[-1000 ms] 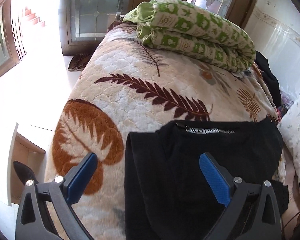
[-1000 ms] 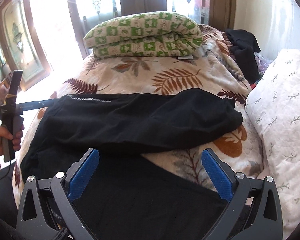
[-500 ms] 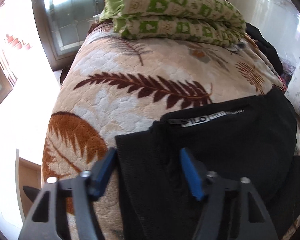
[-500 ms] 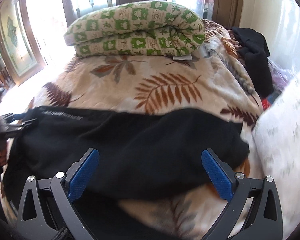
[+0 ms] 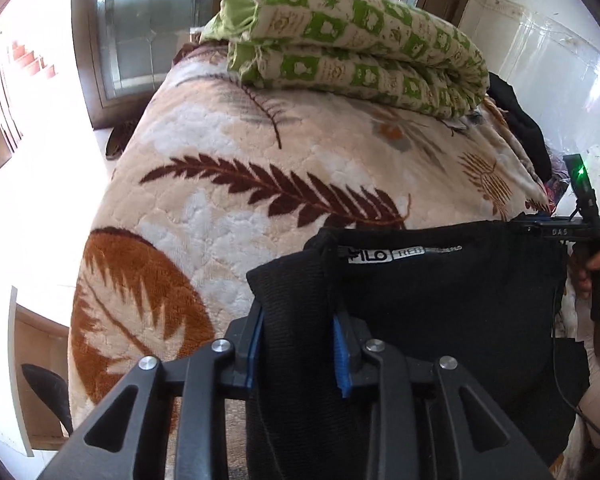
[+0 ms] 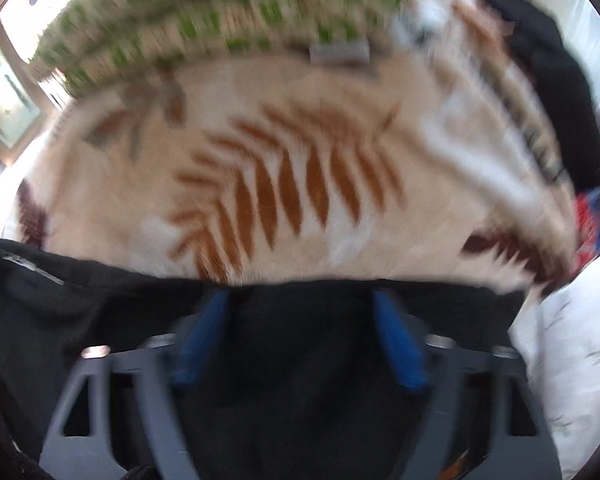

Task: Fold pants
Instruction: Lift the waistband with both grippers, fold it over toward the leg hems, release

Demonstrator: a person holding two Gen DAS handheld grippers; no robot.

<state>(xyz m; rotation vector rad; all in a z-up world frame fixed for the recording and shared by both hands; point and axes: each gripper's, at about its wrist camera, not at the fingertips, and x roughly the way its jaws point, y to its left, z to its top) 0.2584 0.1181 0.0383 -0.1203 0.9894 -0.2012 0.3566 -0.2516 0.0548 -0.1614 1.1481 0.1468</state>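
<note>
The left gripper [image 5: 298, 350] has its jaws closing, and they are already narrow. A bunched-up corner of the black pants [image 5: 440, 292] sits between the blue pads [image 5: 340, 360]. The cloth fills the gap and seems to touch both pads, so the grip looks about made. The white label [image 5: 370, 256] on the waistband lies just past the jaws, a little to the right.

The right gripper [image 6: 300, 340] also has its jaws closing, but they are wider apart. The far edge of the pants lies between its pads, and I cannot tell if the pads touch it, because this picture is very blurry.

The pants lie flat on the leaf-print blanket [image 5: 228, 208], which spreads out beyond both sets of jaws. A folded green quilt [image 5: 352, 44] sits far ahead of them.

What could go wrong? The right jaws might shut on only the top layer, so the under layer stays behind when lifted. They might pinch the fluffy blanket too and pull it up. The left jaws hold a thick lump, which could slip out. If one side lifts first, the fold could come out crooked.
</note>
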